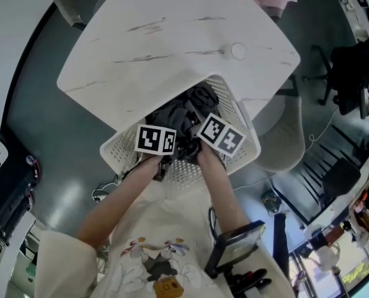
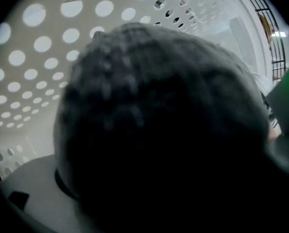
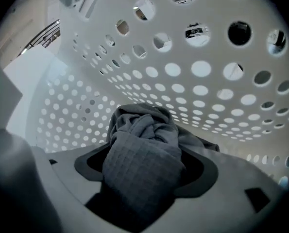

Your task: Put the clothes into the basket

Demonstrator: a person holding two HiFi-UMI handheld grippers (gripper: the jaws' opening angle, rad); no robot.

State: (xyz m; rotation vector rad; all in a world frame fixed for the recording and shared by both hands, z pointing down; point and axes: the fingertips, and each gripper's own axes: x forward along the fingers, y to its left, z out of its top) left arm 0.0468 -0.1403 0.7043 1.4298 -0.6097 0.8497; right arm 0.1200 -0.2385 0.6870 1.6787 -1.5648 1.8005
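Two grippers reach down side by side into the white perforated basket (image 1: 119, 149), which sits at the near edge of a white marbled table (image 1: 172, 36). On the left, the left gripper (image 1: 161, 135) is sunk into the dark grey clothes (image 1: 185, 107). Its own view is filled almost wholly by waffle-textured cloth close against the lens, with only a strip of one white jaw at the lower left and the basket's dotted wall behind. Whether its jaws pinch the cloth cannot be told. The clothes lie heaped inside the basket, toward the side nearest the table, between and ahead of the two grippers. On the right, the right gripper (image 3: 145, 173) has its jaws set wide, and a thick bunch of the same grey cloth fills the gap. The cloth touches the dark pads (image 3: 93, 161) on both sides and is gripped there. Beyond the jaws the cloth twists into a knot-like lump in front of the basket's dotted wall. Farther right, a pale grey chair (image 1: 283, 138) stands just beside the basket.
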